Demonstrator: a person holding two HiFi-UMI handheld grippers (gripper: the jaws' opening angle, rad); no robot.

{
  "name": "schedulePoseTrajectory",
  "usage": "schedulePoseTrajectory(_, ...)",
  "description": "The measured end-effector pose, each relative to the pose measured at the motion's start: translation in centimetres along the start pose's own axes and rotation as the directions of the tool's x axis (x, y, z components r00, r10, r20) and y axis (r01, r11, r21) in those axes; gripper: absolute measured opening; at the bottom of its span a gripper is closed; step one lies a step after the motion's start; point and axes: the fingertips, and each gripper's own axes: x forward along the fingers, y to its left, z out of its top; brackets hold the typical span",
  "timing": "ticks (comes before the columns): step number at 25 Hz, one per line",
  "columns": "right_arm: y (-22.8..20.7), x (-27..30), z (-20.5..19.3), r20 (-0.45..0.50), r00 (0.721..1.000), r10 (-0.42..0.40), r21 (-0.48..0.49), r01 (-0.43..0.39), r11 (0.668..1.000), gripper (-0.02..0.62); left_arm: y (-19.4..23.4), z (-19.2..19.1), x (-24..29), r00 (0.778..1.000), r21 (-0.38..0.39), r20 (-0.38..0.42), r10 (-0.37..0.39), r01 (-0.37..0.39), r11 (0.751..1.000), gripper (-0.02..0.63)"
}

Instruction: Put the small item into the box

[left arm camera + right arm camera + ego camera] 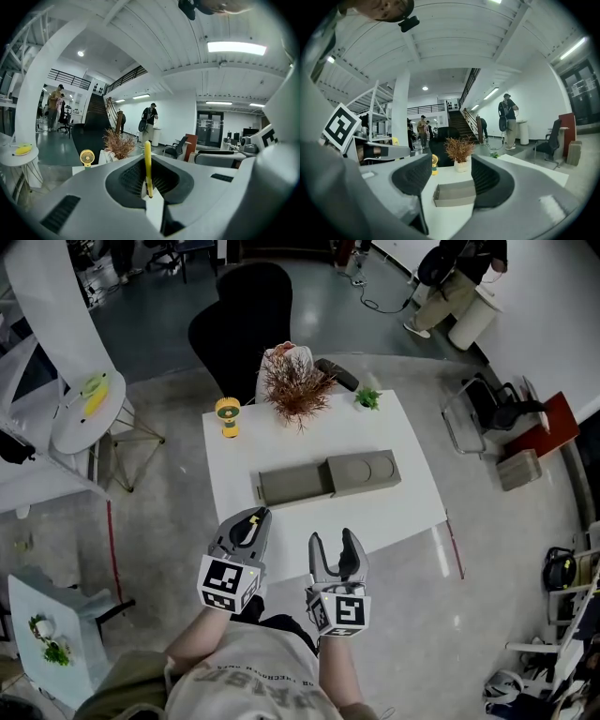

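Note:
A grey box (292, 484) lies open in the middle of the white table (412, 512), with its grey lid (364, 472) drawn off to the right end. My left gripper (251, 524) hovers over the table's near edge, shut on a thin yellow item (148, 161) that stands upright between the pads. A bit of that yellow item (255, 519) shows at the jaws in the head view. My right gripper (337, 552) is beside it, open and holding nothing. Looking along its jaws, the box (454, 194) sits just ahead on the table.
A small yellow fan (227, 416), a dried plant in a white pot (296, 382) and a small green plant (367, 399) stand along the table's far edge. A black chair (242, 320) is behind it. A round side table (89, 413) stands at the left.

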Motion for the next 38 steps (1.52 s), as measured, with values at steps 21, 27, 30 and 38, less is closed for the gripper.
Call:
schedulePoseTrajectory(21,-3.6,9.3,-1.4,-0.107,0.967,0.232,-0.017,-0.235,0.972,0.25,2.6,-1.4,8.0,0.991,-0.177,-0.044,0.128,-0.134,0.975,0.026)
schedulePoseTrajectory(27,-4.0,12.0,-2.6,-0.199,0.891,0.408,-0.052,-0.426,0.903,0.25,3.3,-2.0,10.4,0.979,-0.278,-0.051,0.199,-0.206,0.938,0.026)
schedulePoseTrajectory(30,-3.4,13.1,-3.0,-0.251,0.827,0.503,-0.079,-0.535,0.841,0.25,3.5,-2.2,11.4,0.973,-0.316,-0.051,0.224,-0.229,0.921,0.026)
schedulePoseTrajectory(38,-1.1,14.9,-7.1,-0.485,0.553,0.677,-0.079,-0.799,0.596,0.25,4.1,-2.9,13.2,0.965,-0.479,-0.026,0.263,-0.243,0.844,0.026)
